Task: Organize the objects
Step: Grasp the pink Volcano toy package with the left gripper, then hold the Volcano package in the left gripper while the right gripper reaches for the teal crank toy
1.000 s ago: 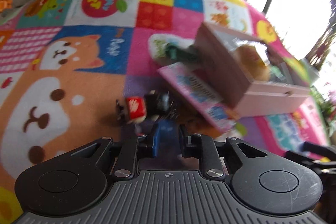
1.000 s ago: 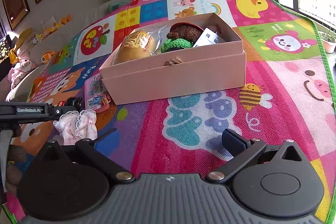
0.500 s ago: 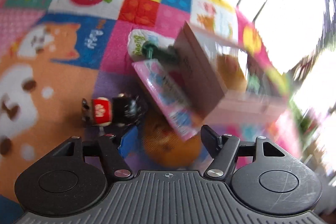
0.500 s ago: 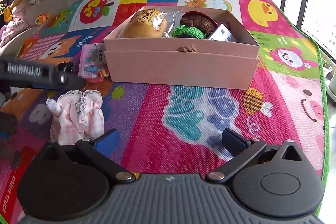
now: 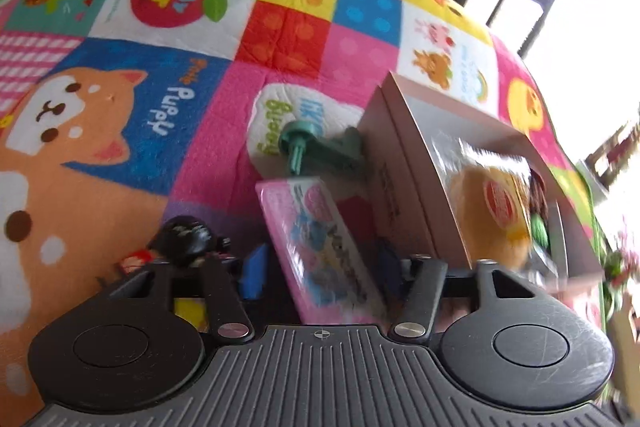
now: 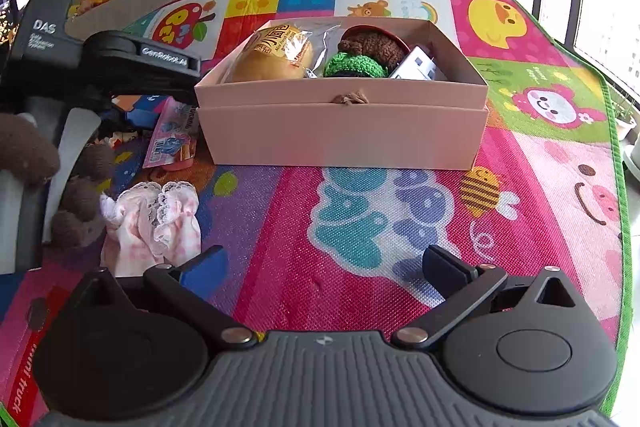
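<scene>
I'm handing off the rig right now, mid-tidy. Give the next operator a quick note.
Left tool: jaws just closing, pink packet between them beside the pink box, not visibly gripped.
Right tool: open, empty, above the mat.
Done: wrapped bun and crochet pieces in the box.
To do: pink packet, green plastic toy, black figure, pink lace cloth lie outside the box.

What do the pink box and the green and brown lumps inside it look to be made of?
The pink box looks like matte cardboard: flat, straight-edged walls with no shine. The green lump and brown lump look like crocheted yarn, judging by their bumpy, looped surface.
</scene>
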Demonstrator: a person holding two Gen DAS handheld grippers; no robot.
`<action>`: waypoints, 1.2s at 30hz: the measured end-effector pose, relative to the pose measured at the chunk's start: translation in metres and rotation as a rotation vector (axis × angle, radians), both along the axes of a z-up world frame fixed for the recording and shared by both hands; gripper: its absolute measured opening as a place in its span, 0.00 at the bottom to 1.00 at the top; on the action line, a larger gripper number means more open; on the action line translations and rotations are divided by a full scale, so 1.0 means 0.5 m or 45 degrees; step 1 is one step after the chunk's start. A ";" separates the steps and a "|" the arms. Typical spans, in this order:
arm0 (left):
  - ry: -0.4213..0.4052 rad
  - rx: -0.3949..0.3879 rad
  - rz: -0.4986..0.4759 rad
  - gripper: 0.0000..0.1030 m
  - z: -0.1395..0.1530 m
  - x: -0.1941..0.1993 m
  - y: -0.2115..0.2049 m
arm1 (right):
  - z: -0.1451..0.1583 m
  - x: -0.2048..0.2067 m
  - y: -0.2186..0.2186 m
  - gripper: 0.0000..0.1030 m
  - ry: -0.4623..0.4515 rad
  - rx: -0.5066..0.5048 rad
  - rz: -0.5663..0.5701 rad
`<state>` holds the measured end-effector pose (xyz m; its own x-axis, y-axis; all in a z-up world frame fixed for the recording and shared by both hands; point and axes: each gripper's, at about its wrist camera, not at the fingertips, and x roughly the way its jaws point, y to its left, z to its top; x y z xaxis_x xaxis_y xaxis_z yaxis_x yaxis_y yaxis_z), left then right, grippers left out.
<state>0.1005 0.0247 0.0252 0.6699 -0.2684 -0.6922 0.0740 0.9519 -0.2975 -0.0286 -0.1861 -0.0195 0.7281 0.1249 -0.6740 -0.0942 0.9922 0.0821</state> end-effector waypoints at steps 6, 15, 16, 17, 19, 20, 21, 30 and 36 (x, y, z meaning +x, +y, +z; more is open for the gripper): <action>-0.003 0.069 -0.167 0.45 0.002 -0.108 0.020 | 0.001 0.000 -0.005 1.00 -0.005 0.022 -0.007; 0.007 0.133 -0.249 0.45 0.010 -0.189 0.023 | -0.001 0.003 -0.001 1.00 -0.002 0.002 -0.009; 0.004 0.133 -0.242 0.46 0.009 -0.185 0.020 | -0.001 0.002 0.000 1.00 -0.002 -0.002 -0.009; 0.002 0.126 -0.238 0.46 0.007 -0.178 0.016 | -0.001 0.002 0.001 1.00 -0.001 -0.006 -0.009; -0.015 0.131 -0.232 0.46 0.003 -0.166 0.007 | -0.002 0.002 0.004 1.00 0.000 -0.014 -0.009; -0.022 0.139 -0.229 0.46 0.002 -0.160 0.003 | -0.002 0.002 0.004 1.00 0.001 -0.018 -0.009; -0.028 0.143 -0.224 0.46 0.002 -0.156 0.000 | -0.003 0.002 0.005 1.00 0.001 -0.023 -0.009; -0.037 0.116 -0.221 0.46 -0.001 -0.187 0.031 | -0.006 0.005 0.021 1.00 0.008 -0.081 -0.017; -0.054 0.078 -0.184 0.46 -0.002 -0.266 0.085 | -0.007 0.006 0.020 1.00 0.006 -0.077 -0.021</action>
